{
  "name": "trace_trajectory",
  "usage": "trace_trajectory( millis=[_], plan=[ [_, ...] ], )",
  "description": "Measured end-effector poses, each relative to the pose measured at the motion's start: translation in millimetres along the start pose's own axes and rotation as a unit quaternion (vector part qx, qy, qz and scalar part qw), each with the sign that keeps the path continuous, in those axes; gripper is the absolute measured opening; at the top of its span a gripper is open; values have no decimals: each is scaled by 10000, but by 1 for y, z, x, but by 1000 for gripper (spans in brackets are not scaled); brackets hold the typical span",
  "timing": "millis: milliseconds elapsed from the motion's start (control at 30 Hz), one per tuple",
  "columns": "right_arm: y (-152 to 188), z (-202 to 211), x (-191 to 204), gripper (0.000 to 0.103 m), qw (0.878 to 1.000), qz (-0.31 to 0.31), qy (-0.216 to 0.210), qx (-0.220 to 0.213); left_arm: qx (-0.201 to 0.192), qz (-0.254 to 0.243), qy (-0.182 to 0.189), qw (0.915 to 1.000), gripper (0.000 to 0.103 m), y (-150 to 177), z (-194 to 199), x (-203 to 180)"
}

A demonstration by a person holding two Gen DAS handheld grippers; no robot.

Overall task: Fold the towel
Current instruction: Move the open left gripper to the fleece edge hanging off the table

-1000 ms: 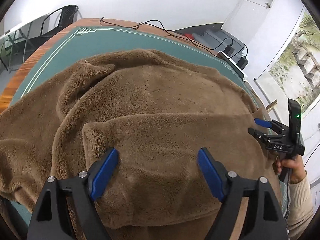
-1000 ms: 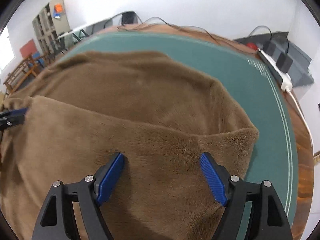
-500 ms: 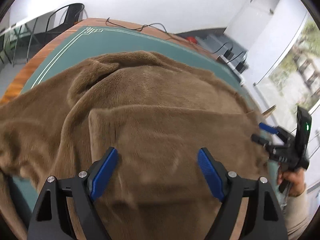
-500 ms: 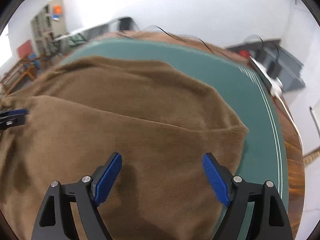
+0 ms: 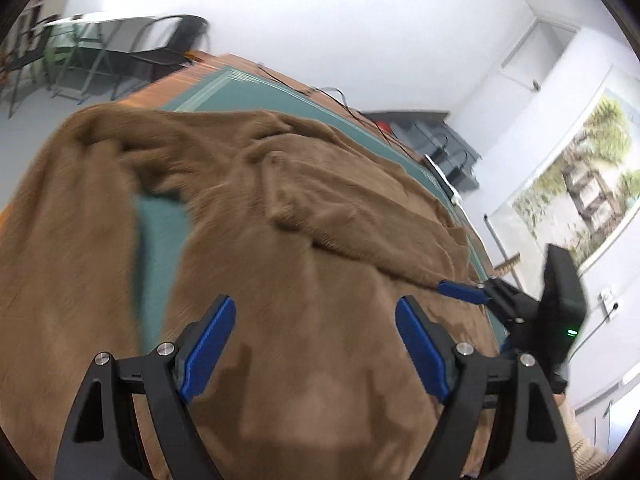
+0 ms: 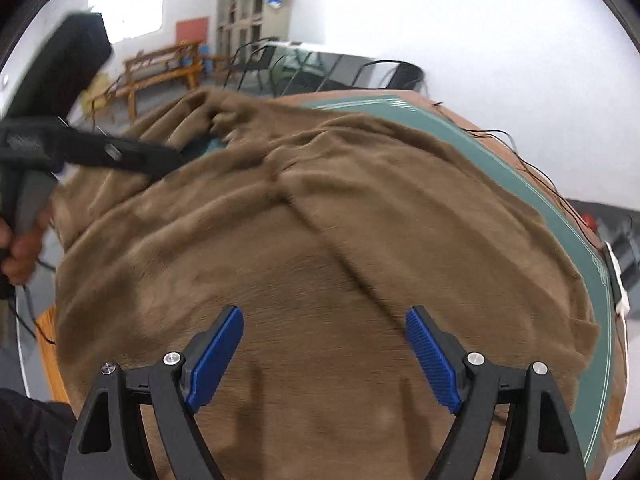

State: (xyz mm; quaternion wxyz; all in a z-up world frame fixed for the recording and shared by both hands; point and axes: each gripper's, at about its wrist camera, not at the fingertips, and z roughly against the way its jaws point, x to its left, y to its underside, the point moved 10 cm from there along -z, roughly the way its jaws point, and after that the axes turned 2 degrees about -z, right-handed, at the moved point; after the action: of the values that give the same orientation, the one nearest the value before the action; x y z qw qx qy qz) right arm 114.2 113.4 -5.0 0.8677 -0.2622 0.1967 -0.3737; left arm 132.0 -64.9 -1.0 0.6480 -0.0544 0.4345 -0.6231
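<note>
Up close, the left gripper [image 5: 316, 344] stands with its two blue pads spread wide, grasping nothing, and the brown towel [image 5: 304, 264] fills the gap between them. The right gripper [image 6: 324, 348] is likewise released, its pads well apart above the same plush cloth, with no fabric pinched.

From the left wrist view, the right gripper [image 5: 460, 290] shows at the towel's right edge, one blue fingertip [image 5: 460, 292] just beside or touching the hem of a folded flap; which of the two cannot be told through the blur. From the right wrist view, the left gripper [image 6: 172, 160] reaches in over the towel's left side, held by a hand [image 6: 22, 248] at the frame's edge.

The towel lies rumpled over most of the table [image 5: 256, 92], which carries a green mat [image 6: 520, 168] with a pale line border and a wooden rim. A layer is folded over the towel's middle, leaving a ridge that runs diagonally across it. Left of that fold, a patch of green mat shows through a gap in the cloth, and the towel's left portion hangs past the table edge.

Beyond the towel, black cables [image 6: 532, 172] trail along the table's far rim. A white power strip [image 6: 616, 280] sits beside the towel's right edge. Black chairs [image 5: 160, 52] stand behind the table, and a landscape picture [image 5: 580, 200] hangs on the wall to the towel's right.
</note>
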Motion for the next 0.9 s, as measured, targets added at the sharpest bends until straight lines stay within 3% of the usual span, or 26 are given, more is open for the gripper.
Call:
trace_trajectory(
  millis=[133,233,333,600,700,900],
  plan=[
    [10,-19,16,85,9997,45,-116,191,-699,558,-92,9959,85,27,59,38],
    [23,-26,16,85,9991,-163,-218,327,-1198,1054,-359,9865,85,46,102,75],
    [30,-29,11,88,9975,-505,-414,285,-1436,1472,-548,9771,85,61,128,104],
    [33,-34,8,102,9975,-587,-290,262,-1195,1861,-467,9741,85,87,125,133],
    [34,-33,7,102,9975,-598,-281,268,-1208,1992,-397,9717,85,89,125,139],
    [33,-37,8,102,9974,-619,-280,254,-1213,2200,90,9679,85,88,119,132]
  ],
)
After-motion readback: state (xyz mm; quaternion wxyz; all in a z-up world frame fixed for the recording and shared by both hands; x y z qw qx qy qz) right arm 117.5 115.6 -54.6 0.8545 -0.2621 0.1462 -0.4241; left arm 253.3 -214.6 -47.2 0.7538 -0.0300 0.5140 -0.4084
